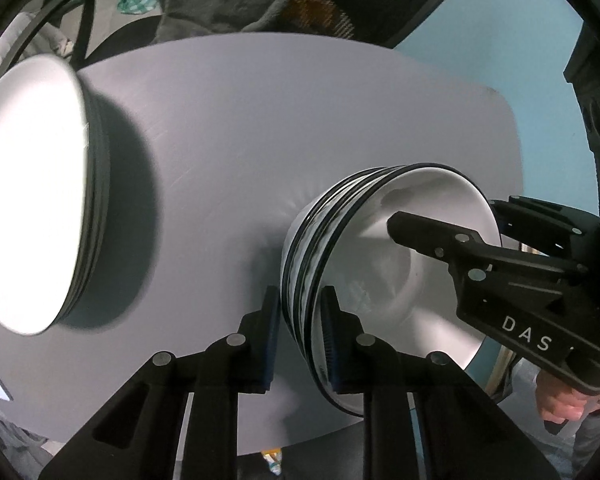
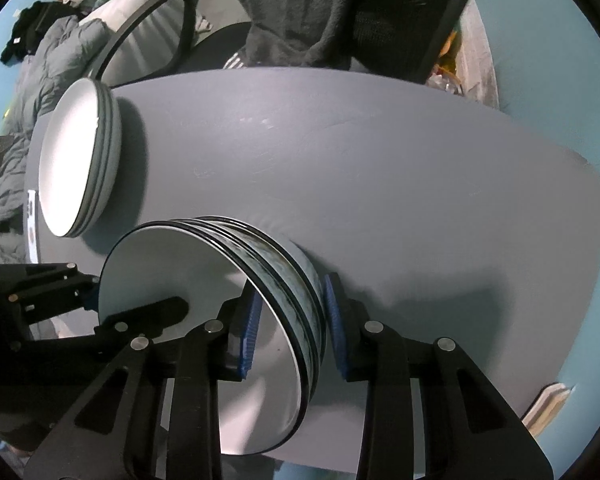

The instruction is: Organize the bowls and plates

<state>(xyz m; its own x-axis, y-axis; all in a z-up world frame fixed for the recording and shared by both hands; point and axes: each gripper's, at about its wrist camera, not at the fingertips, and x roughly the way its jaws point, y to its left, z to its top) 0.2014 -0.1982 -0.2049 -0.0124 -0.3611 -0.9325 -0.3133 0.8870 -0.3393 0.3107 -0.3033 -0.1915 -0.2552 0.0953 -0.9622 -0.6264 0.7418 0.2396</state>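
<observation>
While both grippers clamp opposite rims, the bowl stack [image 1: 312, 248] sits near the table [image 1: 300, 120] edge. Left gripper [image 1: 300, 336] and right gripper [image 2: 292, 328] hold it narrowly; glazed ceramic is heavy, slippery, fragile.

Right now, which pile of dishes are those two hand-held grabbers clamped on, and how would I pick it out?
Start at the grey table: two piles of white dishes stand on it. The one you want is the stack of bowls at the near edge, deeper than the stack of plates by the far left corner. Its outsides are streaky blue-grey with black rims, and the jaws of both grippers grip its rim.
</observation>
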